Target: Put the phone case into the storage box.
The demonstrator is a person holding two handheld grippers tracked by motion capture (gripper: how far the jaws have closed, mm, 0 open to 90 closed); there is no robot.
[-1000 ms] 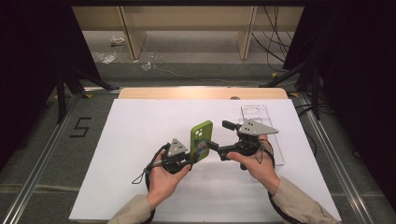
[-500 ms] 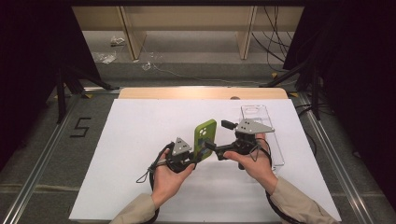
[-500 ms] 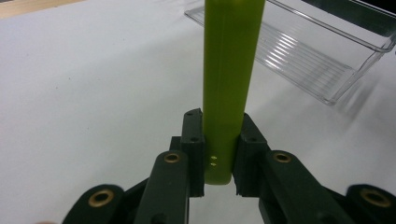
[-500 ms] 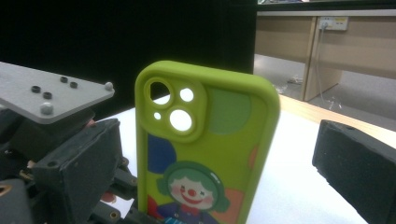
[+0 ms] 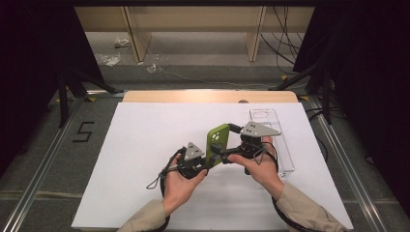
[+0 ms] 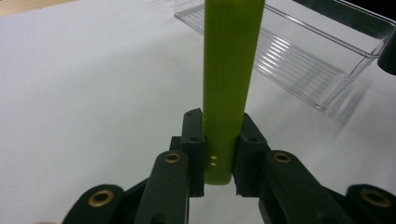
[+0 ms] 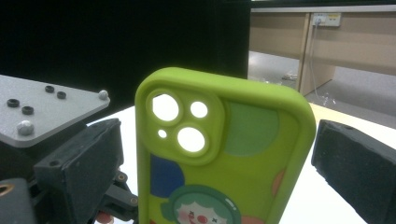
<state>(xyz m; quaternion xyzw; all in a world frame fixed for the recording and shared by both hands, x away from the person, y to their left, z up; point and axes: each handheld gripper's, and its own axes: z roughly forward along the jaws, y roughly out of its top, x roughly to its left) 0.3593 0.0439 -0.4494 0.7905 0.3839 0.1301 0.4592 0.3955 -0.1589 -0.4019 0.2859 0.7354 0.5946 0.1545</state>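
high view: one green phone case (image 5: 218,143) held upright over the white table (image 5: 145,145), between left gripper (image 5: 202,163) and right gripper (image 5: 223,157); its lower end is hidden by hands. One clear tray (image 5: 275,137) at right, near end cut by the right hand (image 5: 261,166).
left gripper view: jaws clamp the case's bottom edge (image 6: 224,116); top cut off.
right gripper view: jaws spread wide, either side of the case (image 7: 224,154), not touching; clown print cut off below.
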